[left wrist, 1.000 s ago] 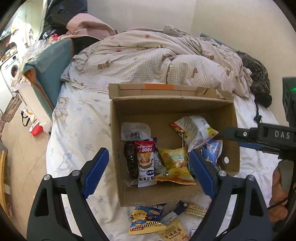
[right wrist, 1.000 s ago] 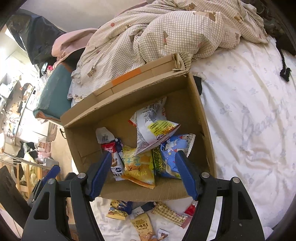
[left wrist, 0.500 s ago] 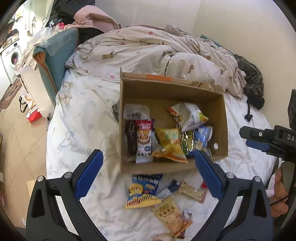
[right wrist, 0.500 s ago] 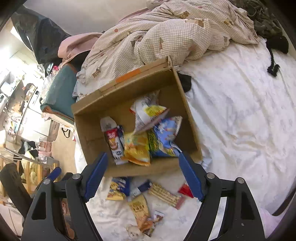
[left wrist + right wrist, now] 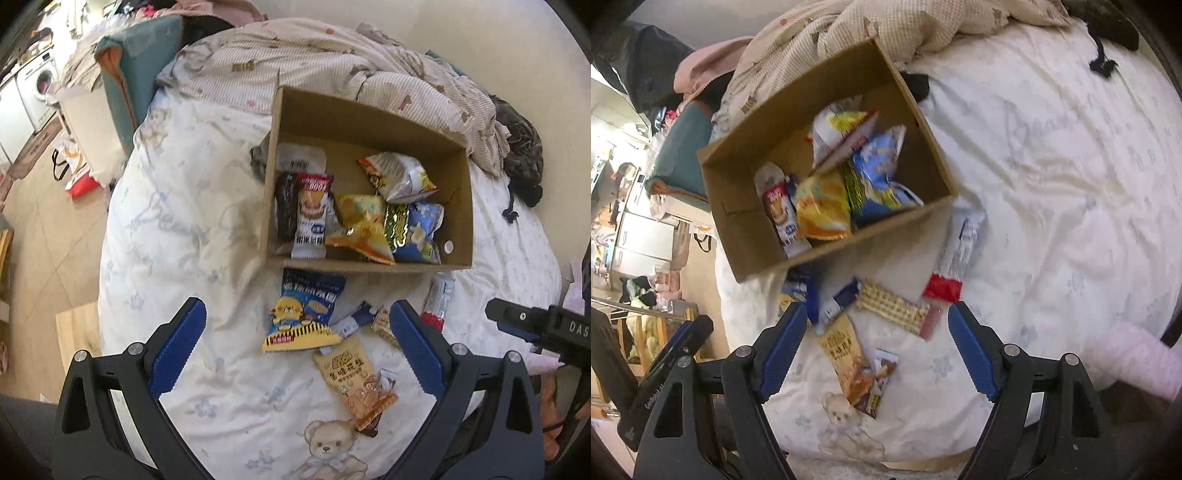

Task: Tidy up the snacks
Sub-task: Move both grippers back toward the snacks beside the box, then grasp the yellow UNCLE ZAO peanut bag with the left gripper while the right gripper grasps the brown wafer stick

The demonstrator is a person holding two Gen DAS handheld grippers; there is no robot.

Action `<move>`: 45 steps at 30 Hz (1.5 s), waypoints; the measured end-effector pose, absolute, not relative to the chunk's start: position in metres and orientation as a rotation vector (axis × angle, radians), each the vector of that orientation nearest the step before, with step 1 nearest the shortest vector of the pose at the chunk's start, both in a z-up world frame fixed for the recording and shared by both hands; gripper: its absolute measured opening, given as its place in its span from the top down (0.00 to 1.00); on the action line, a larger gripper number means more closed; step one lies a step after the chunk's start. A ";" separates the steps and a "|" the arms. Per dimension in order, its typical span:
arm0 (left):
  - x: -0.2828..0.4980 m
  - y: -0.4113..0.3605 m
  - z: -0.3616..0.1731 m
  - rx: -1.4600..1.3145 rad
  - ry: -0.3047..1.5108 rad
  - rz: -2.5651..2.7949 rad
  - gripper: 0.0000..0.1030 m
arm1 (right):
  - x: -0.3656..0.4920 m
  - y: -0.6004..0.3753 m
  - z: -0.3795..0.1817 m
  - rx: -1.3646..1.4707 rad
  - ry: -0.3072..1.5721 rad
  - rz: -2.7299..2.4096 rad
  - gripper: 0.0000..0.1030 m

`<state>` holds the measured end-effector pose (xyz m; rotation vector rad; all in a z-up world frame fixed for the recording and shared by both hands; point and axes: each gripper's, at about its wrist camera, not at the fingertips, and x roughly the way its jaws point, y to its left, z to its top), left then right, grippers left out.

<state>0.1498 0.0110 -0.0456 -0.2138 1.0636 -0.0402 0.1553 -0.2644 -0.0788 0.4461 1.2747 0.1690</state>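
1. Left tool (image 5: 295, 308): jaws wide apart, just been opening, clamped on nothing. Hanging over the loose snacks, none of them touched.
2. Right tool (image 5: 876, 309): jaws likewise apart, just been opening, nothing pressed between the pads. Aimed steeply down at the same scatter.
3. Snacks yet to sort: lying on the bed sheet (image 5: 184, 221) just in front of the near wall of the cardboard box (image 5: 369, 264), with several packets already inside the box.
4. Among the loose ones: a blue-and-yellow packet (image 5: 303, 314) nearest the box, a tan pouch (image 5: 352, 376) closer to the tools, a long red-and-white bar (image 5: 956, 254) at the box's corner, a wafer packet (image 5: 892, 306) and a small sachet (image 5: 884, 363) beside the pouch.
5. Probably all light, crinkly and slick: film wrappers, likely to slide on the pads and to sink into the soft bedding when pressed.
6. Wafer and anything puffed: likely brittle inside, so a gentle squeeze only.
7. Best hold, by judgement: across the narrow width near a sealed end seam, where the film is flat and doubled, rather than on the air-filled middle.
8. For the bar: a pinch across its middle to stop it drooping.
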 end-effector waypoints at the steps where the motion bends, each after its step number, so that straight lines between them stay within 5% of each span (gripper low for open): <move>1: 0.149 0.010 -0.048 -0.212 1.070 -0.038 0.05 | 0.153 -0.264 -0.082 0.452 1.285 0.166 0.21; 20: 0.134 -0.079 -0.177 -0.157 1.445 -0.124 0.06 | 0.152 -0.293 -0.108 0.531 1.320 0.067 0.21; 22: 0.131 -0.082 -0.184 -0.139 1.465 -0.118 0.13 | 0.149 -0.298 -0.108 0.540 1.315 0.044 0.21; 26: 0.129 -0.073 -0.182 -0.179 1.480 -0.088 0.53 | 0.151 -0.297 -0.106 0.553 1.303 0.056 0.21; 29: 0.125 -0.067 -0.179 -0.192 1.493 -0.100 0.69 | 0.153 -0.290 -0.107 0.516 1.311 0.064 0.21; 45: 0.096 -0.010 -0.099 -0.217 1.387 -0.102 0.73 | 0.119 -0.236 -0.167 0.540 1.529 0.153 0.21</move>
